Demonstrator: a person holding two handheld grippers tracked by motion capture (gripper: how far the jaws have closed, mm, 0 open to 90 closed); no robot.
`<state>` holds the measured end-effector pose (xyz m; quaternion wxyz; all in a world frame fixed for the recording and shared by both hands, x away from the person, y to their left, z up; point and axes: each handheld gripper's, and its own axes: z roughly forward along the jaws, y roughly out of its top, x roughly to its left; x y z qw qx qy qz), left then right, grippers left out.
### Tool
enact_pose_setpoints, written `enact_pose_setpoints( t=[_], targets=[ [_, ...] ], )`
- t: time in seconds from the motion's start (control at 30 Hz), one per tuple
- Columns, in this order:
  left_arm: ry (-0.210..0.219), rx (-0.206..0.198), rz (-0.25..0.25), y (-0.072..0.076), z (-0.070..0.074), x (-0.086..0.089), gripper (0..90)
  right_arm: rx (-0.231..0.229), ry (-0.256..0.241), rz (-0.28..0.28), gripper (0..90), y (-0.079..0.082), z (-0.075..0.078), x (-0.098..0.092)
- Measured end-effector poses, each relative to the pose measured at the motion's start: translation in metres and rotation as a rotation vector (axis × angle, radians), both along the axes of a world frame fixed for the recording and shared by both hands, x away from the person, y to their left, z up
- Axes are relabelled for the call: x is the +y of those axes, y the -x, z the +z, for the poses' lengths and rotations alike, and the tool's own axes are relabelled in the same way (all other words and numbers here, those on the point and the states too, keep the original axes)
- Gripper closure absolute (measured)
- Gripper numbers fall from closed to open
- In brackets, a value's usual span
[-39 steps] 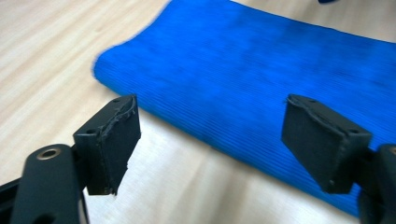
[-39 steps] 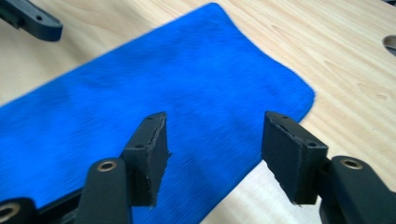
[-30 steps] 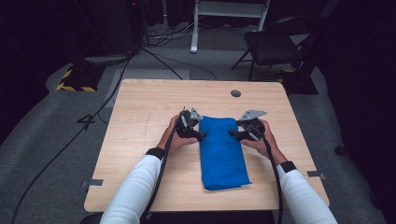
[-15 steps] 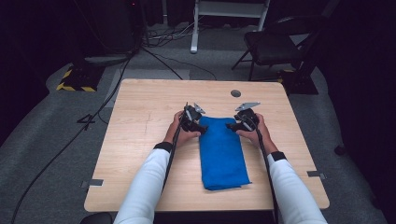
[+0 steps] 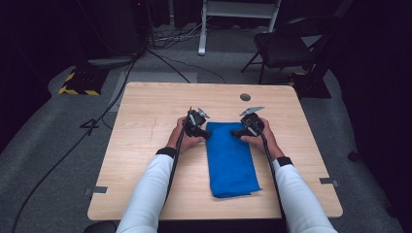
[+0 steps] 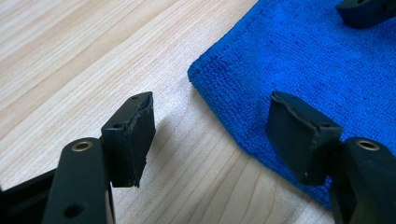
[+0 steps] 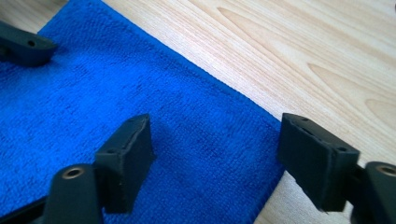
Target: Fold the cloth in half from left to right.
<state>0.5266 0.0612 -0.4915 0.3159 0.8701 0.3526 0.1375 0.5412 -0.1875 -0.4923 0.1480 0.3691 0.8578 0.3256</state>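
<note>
A folded blue towel (image 5: pixel 232 162) lies lengthwise on the wooden table (image 5: pixel 145 111), a little right of centre. My left gripper (image 5: pixel 207 134) is at the towel's far left corner and my right gripper (image 5: pixel 235 132) is at its far right corner. In the left gripper view the left gripper (image 6: pixel 215 135) is open and low over the table, its jaws on either side of the towel (image 6: pixel 303 60) corner. In the right gripper view the right gripper (image 7: pixel 224 158) is open, one jaw over the towel (image 7: pixel 116 93) and the other past its edge over bare wood. Neither holds anything.
A small dark round disc (image 5: pixel 245 96) sits on the table beyond the towel. Behind the table stand a black chair (image 5: pixel 286 48) and a white stand (image 5: pixel 240 9), with cables (image 5: pixel 160 56) across the grey floor. Bare wood lies left of the towel.
Both grippers have slid a little away from me along the towel's sides to its far corners. The towel has not moved.
</note>
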Motion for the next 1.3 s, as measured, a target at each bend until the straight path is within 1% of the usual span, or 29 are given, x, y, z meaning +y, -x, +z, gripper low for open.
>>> enact_pose_setpoints(
  t=[0.13,0.23,0.27,0.3,0.33,0.4,0.5,0.57,0.6,0.63,0.67,0.7,0.77,0.83,0.87,0.9,0.93,1.03,1.1,1.13,1.17,1.27,1.3],
  targets=[
    [0.012,0.011,0.002,-0.001,-0.001,-0.001,34.0,0.014,-0.01,-0.008,25.2,-0.001,-0.001,0.001],
    [0.022,0.017,0.002,-0.002,-0.001,-0.001,35.2,0.016,-0.009,0.0,26.9,-0.001,-0.001,0.002],
    [0.024,0.02,0.003,-0.002,-0.001,-0.001,35.2,0.019,-0.01,0.019,34.7,-0.001,0.001,0.003],
    [0.03,0.023,0.002,-0.003,-0.002,-0.001,35.2,0.019,-0.01,0.019,34.7,-0.001,0.001,0.003],
    [0.034,0.03,0.003,-0.003,-0.002,-0.001,35.1,0.02,-0.012,0.027,38.1,0.0,0.001,0.004],
    [0.036,0.03,0.007,-0.005,-0.002,-0.002,33.1,0.022,-0.013,0.048,50.0,0.001,0.003,0.005],
    [0.039,0.03,0.013,-0.006,-0.003,-0.006,29.8,0.03,-0.014,0.07,64.9,0.002,0.004,0.007],
    [0.036,0.029,0.011,-0.006,-0.003,-0.008,29.6,0.034,-0.014,0.077,73.8,0.003,0.005,0.009],
    [0.035,0.03,0.007,-0.006,-0.003,-0.009,29.7,0.035,-0.014,0.09,77.1,0.004,0.005,0.009],
    [0.037,0.029,0.006,-0.006,-0.002,-0.01,32.0,0.035,-0.008,0.094,81.5,0.005,0.006,0.011],
    [0.04,0.032,-0.001,-0.007,-0.002,-0.011,32.0,0.035,-0.008,0.094,81.5,0.005,0.006,0.011],
    [0.046,0.03,-0.007,-0.007,-0.002,-0.012,36.9,0.029,-0.002,0.099,82.3,0.006,0.006,0.012],
    [0.05,0.034,-0.028,-0.007,0.0,-0.015,52.2,0.02,0.002,0.097,83.2,0.007,0.006,0.013],
    [0.038,0.038,-0.058,-0.006,0.002,-0.018,65.6,0.013,0.007,0.088,83.6,0.007,0.006,0.012],
    [0.026,0.031,-0.064,-0.007,0.002,-0.018,70.8,0.006,0.008,0.083,83.8,0.007,0.007,0.011],
    [0.02,0.026,-0.059,-0.007,0.003,-0.019,77.7,-0.004,0.007,0.07,84.0,0.007,0.007,0.01],
    [0.015,0.024,-0.058,-0.007,0.003,-0.02,77.7,-0.004,0.007,0.07,84.0,0.007,0.007,0.01],
    [0.01,0.015,-0.05,-0.01,0.004,-0.018,81.9,-0.025,-0.008,0.051,84.2,0.007,0.01,0.006],
    [0.01,0.005,-0.048,-0.01,0.005,-0.018,83.0,-0.041,-0.019,0.05,84.3,0.007,0.012,0.005],
    [0.004,-0.002,-0.047,-0.01,0.006,-0.018,84.1,-0.058,-0.023,0.048,84.4,0.007,0.014,0.005],
    [0.01,-0.01,-0.042,-0.01,0.007,-0.019,84.1,-0.058,-0.023,0.048,84.4,0.007,0.014,0.005],
    [0.01,-0.036,-0.036,-0.011,0.013,-0.018,84.8,-0.079,-0.035,0.047,84.5,0.007,0.018,0.005],
    [0.021,-0.042,-0.032,-0.011,0.014,-0.017,85.0,-0.085,-0.037,0.044,84.5,0.007,0.019,0.005]
  ],
)
